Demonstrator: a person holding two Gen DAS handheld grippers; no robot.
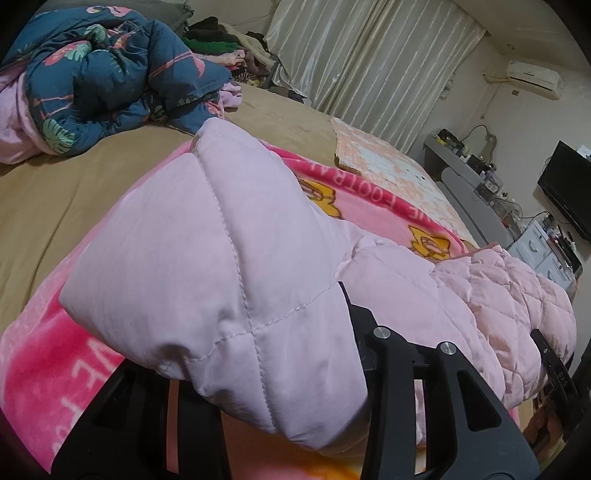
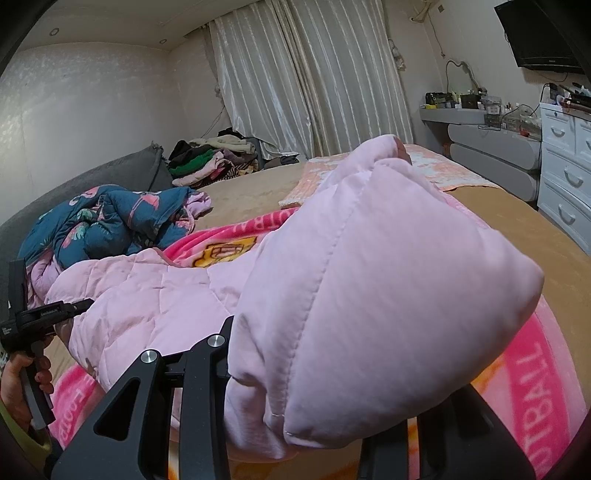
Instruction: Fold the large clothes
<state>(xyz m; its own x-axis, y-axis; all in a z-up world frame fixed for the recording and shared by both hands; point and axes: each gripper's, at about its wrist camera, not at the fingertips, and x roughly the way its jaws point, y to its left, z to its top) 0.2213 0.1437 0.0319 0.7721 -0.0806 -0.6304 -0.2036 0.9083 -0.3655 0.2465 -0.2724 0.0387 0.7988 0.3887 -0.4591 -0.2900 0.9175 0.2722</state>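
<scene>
A pale pink quilted jacket (image 1: pixel 221 240) hangs lifted between both grippers above a bright pink printed blanket (image 1: pixel 37 350) on the bed. In the left wrist view my left gripper (image 1: pixel 258 387) is shut on a puffy bunch of the jacket, which drapes over and hides the fingertips. The right gripper (image 1: pixel 550 354) shows at the right edge, holding the jacket's far end. In the right wrist view my right gripper (image 2: pixel 325 398) is shut on another bunch of the jacket (image 2: pixel 369 258), fingertips covered. The left gripper (image 2: pixel 55 314) and the hand (image 2: pixel 18 376) holding it sit at the left edge.
The tan bed sheet (image 1: pixel 55 203) extends around the blanket (image 2: pixel 535 369). A crumpled blue floral quilt (image 1: pixel 103 74) lies near the headboard. A pile of clothes (image 2: pixel 210 155) sits by the curtains. White drawers (image 2: pixel 565 155) and a wall television (image 2: pixel 535 33) stand to the right.
</scene>
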